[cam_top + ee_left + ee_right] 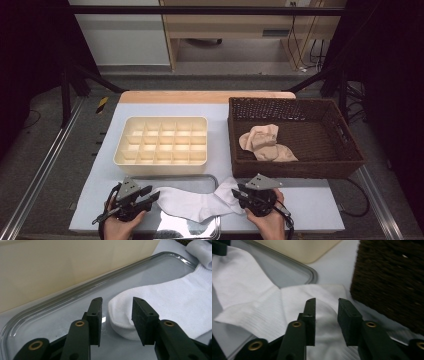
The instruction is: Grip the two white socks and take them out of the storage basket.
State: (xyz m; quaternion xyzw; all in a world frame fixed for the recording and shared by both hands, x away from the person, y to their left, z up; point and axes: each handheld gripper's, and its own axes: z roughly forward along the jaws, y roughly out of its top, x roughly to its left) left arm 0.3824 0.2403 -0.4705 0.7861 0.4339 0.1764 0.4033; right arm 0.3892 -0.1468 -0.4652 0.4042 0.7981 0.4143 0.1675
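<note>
At the bottom of the high view, two hands holding tools: left gripper (148, 194) at lower left, right gripper (238, 192) at lower centre-right, pointed toward each other. Between them, a white sock (192, 202) stretched flat across a metal tray (172, 178), one end spilling over the tray's right rim onto the white table mat (310, 202).

In the left gripper view, jaws parted — the sock's rounded toe end (120, 315) lying in the gap, pads not pressing on it. In the right gripper view, jaws likewise apart above the sock's ribbed cuff (324, 315), no grip on the cloth; tray corner (312, 275) at upper centre, wicker wall at right.

Farther up the high view, left of centre: a cream divided organiser box (162, 140), right behind the tray. To its right, a dark brown wicker basket (345, 145) — inside, a small heap of beige socks (265, 142). Beyond, the table's wooden edge (200, 96) and the floor.
</note>
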